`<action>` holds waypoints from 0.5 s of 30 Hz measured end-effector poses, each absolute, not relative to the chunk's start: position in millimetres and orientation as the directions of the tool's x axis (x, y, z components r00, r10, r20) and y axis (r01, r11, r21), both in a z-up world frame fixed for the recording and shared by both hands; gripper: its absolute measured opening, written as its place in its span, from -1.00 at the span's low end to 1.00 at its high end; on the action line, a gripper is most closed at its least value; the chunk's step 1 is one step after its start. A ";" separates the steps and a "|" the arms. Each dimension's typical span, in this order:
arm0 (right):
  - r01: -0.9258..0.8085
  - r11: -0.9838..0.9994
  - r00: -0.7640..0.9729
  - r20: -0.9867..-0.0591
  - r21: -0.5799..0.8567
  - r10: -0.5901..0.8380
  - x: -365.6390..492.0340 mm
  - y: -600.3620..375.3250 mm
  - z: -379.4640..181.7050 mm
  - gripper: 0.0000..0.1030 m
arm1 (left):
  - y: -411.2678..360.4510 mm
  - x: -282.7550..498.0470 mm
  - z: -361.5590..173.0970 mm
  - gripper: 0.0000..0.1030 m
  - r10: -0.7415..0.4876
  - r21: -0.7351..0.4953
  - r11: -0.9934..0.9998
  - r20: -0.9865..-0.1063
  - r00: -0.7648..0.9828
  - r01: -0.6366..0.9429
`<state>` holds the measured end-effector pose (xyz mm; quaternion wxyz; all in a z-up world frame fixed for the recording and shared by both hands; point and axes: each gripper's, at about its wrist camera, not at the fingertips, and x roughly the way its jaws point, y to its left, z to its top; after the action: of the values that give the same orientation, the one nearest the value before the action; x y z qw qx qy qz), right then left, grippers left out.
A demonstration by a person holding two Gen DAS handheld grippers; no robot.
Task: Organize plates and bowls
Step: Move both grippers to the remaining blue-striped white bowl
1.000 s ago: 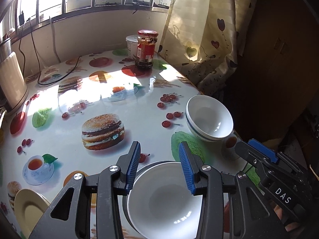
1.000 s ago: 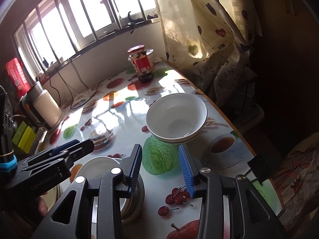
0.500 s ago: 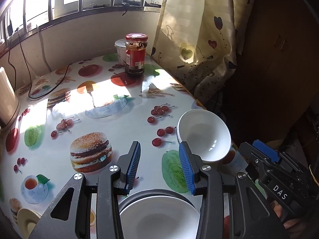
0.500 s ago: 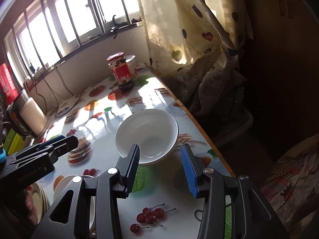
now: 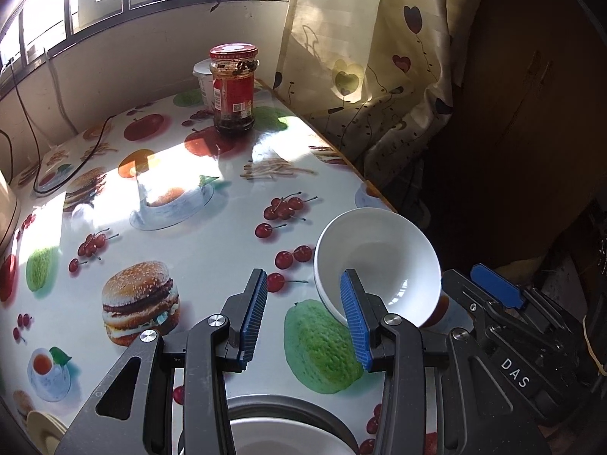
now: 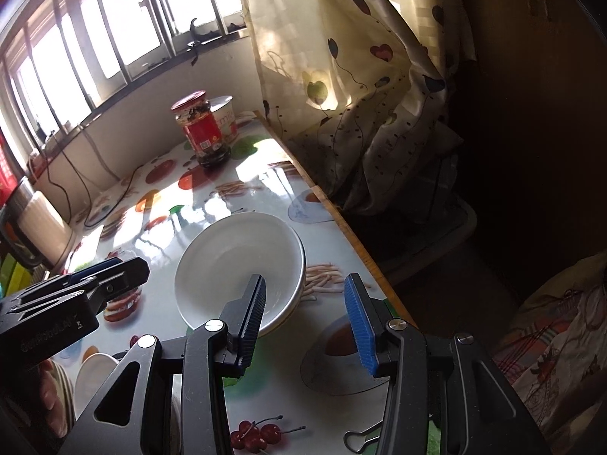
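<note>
Two stacked white bowls (image 5: 379,261) (image 6: 239,261) sit near the table's right edge. In the left wrist view my left gripper (image 5: 303,314) is open and holds nothing; its right finger crosses the bowls' left rim in the picture. My right gripper (image 6: 306,318) is open too. Its left finger hangs over the bowls' inside and their right rim lies in the gap, with no pad pressing. A white dish in a grey metal-rimmed one (image 5: 288,432) lies under the left gripper. Cream plates (image 6: 95,375) sit at the lower left.
A red-lidded jar (image 5: 233,87) (image 6: 201,132) and a white tub (image 6: 225,121) stand at the far end by the window. The table's wooden edge (image 6: 341,227) runs close right of the bowls, with a curtain (image 6: 360,94) beyond. A binder clip (image 6: 364,443) lies near me.
Both grippers have moved forward and to the right, toward the stacked bowls, which now sit at their fingertips. The white dish has slid to the bottom of the left wrist view.
</note>
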<state>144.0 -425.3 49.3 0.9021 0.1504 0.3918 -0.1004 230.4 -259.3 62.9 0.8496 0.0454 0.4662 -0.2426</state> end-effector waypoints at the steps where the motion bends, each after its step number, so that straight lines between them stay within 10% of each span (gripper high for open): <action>1: 0.298 0.935 0.671 -0.739 0.191 -0.063 145.9 -425.8 48.1 -0.16 | -260.9 232.2 60.9 -0.20 -0.373 -0.158 0.878 -0.819 0.437 0.453; 15: 0.261 0.951 0.646 -0.762 0.164 -0.046 165.6 -421.2 32.9 -0.30 | -279.1 242.2 45.6 -0.20 -0.357 -0.147 0.874 -0.842 0.406 0.464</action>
<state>165.6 -421.2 32.9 0.8977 0.1306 0.4120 -0.0854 242.2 -279.1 45.6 0.8365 0.0550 0.4870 -0.2451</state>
